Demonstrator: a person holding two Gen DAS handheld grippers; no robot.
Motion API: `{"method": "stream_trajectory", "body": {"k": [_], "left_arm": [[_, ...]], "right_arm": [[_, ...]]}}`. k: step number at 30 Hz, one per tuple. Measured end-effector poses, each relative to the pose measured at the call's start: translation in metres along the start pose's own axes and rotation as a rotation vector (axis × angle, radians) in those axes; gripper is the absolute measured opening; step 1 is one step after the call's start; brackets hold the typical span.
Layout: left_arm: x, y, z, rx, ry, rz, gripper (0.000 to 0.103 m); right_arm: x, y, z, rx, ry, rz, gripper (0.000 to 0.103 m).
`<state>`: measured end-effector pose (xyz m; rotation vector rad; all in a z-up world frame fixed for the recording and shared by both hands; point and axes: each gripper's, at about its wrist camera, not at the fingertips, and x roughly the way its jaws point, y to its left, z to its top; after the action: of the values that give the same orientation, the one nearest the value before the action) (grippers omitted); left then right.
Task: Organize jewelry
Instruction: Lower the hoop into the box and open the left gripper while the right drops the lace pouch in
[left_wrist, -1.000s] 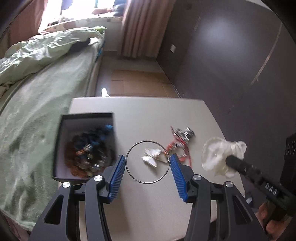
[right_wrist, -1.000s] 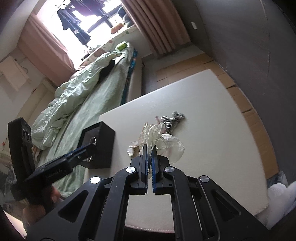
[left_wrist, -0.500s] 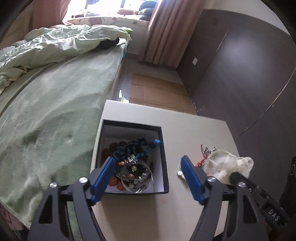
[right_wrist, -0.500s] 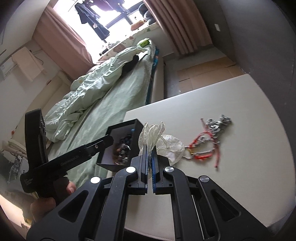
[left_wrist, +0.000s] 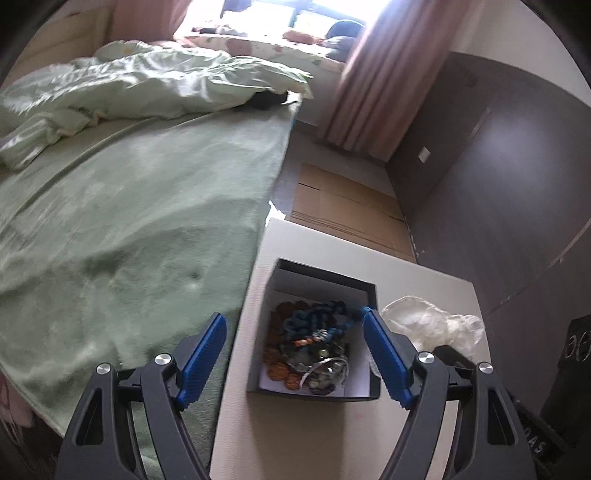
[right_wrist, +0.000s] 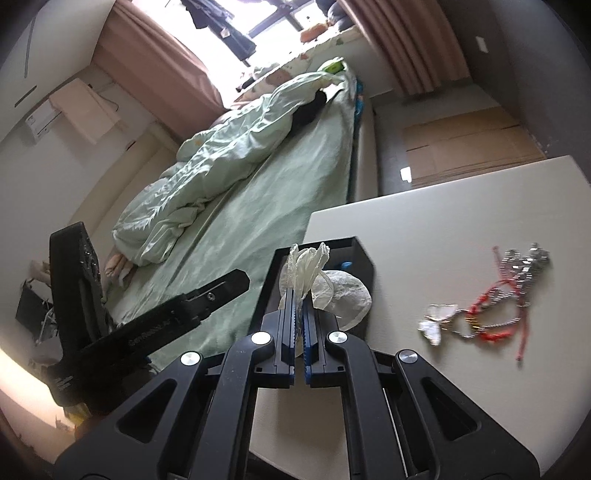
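A black box (left_wrist: 364, 286) with a white lining stands at the left edge of the white table (left_wrist: 325, 439). It holds a heap of beaded jewelry (left_wrist: 310, 343) and a silver bangle (left_wrist: 327, 367). My left gripper (left_wrist: 295, 354) is open and empty above the box. My right gripper (right_wrist: 299, 314) is shut on a thin white plastic bag (right_wrist: 325, 286), held just right of the box (right_wrist: 360, 254); the bag also shows in the left wrist view (left_wrist: 432, 319). Red and silver bracelets (right_wrist: 498, 295) and a white butterfly piece (right_wrist: 437, 321) lie on the table to the right.
A bed with a green blanket (left_wrist: 129, 221) runs along the table's left edge. Flat cardboard (left_wrist: 347, 210) lies on the floor beyond the table. A dark wall (left_wrist: 509, 184) stands on the right. The left gripper's body (right_wrist: 147, 317) shows in the right wrist view.
My left gripper carried the silver bangle left from the table to the box, opened wide and let it drop in. My right gripper moved left with the bag toward the box.
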<state>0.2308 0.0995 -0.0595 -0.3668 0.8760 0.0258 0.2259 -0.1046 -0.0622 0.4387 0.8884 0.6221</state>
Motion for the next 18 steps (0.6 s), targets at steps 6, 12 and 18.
{"method": "stream_trajectory", "body": {"k": [6, 12, 18], "left_arm": [[-0.001, 0.017, 0.003, -0.042, 0.002, 0.022, 0.074], [0.003, 0.019, 0.000, -0.040, 0.021, 0.024, 0.075], [0.002, 0.002, -0.005, 0.008, 0.017, 0.015, 0.077]], "right_arm": [[0.029, 0.010, -0.001, 0.002, 0.083, 0.067, 0.020], [0.005, -0.004, -0.001, 0.048, 0.009, 0.034, 0.065], [-0.031, -0.029, -0.002, 0.104, -0.051, -0.034, 0.065]]}}
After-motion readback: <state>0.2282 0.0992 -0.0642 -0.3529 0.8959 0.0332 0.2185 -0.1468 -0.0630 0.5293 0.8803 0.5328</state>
